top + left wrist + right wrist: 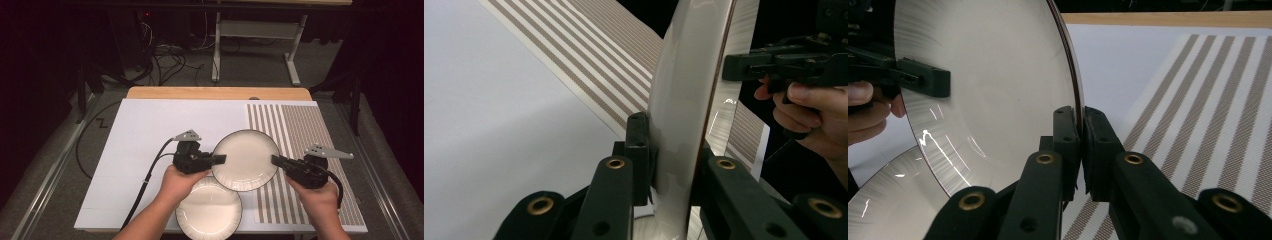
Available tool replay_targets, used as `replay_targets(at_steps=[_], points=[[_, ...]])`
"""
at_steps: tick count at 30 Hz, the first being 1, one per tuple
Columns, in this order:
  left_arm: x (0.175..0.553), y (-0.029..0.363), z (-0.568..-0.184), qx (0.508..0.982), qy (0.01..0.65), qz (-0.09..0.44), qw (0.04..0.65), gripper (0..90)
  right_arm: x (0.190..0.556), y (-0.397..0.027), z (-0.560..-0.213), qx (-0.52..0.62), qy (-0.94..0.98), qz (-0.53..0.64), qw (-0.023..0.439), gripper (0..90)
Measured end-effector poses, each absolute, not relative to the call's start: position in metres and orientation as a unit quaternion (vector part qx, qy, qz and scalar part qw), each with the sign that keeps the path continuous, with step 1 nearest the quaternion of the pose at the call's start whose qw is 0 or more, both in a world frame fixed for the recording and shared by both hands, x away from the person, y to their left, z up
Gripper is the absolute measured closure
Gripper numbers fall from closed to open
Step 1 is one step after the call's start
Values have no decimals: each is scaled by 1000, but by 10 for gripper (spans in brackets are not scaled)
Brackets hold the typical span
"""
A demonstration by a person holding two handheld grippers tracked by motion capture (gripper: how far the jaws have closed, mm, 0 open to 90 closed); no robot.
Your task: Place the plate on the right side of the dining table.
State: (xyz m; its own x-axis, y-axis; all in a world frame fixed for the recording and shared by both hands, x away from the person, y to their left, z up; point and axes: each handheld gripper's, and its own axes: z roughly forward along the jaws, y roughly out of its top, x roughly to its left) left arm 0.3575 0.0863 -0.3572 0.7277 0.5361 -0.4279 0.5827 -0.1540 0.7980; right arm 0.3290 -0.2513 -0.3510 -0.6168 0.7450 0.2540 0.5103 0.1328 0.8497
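Observation:
A white plate with a dark rim (245, 159) is held in the air between both grippers, above the table. My left gripper (221, 159) is shut on its left rim; up close the plate (684, 100) stands edge-on between the jaws. On the opposite rim my right gripper (274, 160) is shut, and in its own view the plate (998, 90) fills the left side with its rim pinched between the pads. A second white plate (208, 210) lies on the table under the first, near the front edge.
A white board (150, 130) covers the table, with a brown-striped mat (295, 125) on its right part. The wooden table edge (220, 93) runs along the back. Cables and table legs stand on the floor beyond.

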Motion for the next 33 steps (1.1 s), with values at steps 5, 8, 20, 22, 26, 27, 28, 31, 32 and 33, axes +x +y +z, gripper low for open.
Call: replay_targets(at_steps=[5, 8, 20, 22, 26, 27, 28, 31, 32, 33], points=[[369, 70, -352, 770, 363, -23, 524, 788, 333, -266, -351, 438, 737, 499, 121, 878], [380, 59, -350, 772, 365, -39, 518, 784, 334, -273, -349, 446, 734, 497, 125, 877], [406, 15, -341, 792, 355, -54, 494, 779, 341, -309, -347, 477, 716, 489, 141, 874], [410, 9, -341, 792, 360, -63, 489, 775, 342, -314, -347, 481, 714, 488, 144, 874], [416, -4, -340, 796, 359, -64, 482, 771, 343, -324, -348, 489, 708, 486, 150, 874], [417, -6, -341, 797, 360, -65, 480, 770, 344, -327, -349, 493, 706, 485, 150, 873], [420, -11, -342, 798, 362, -66, 478, 770, 345, -329, -349, 496, 705, 484, 151, 872], [426, -20, -345, 797, 367, -71, 474, 762, 349, -336, -352, 505, 702, 477, 156, 872], [429, -23, -347, 797, 369, -74, 473, 760, 349, -338, -353, 508, 701, 476, 156, 872], [431, -26, -348, 797, 370, -76, 472, 758, 350, -340, -354, 510, 700, 474, 157, 872]])
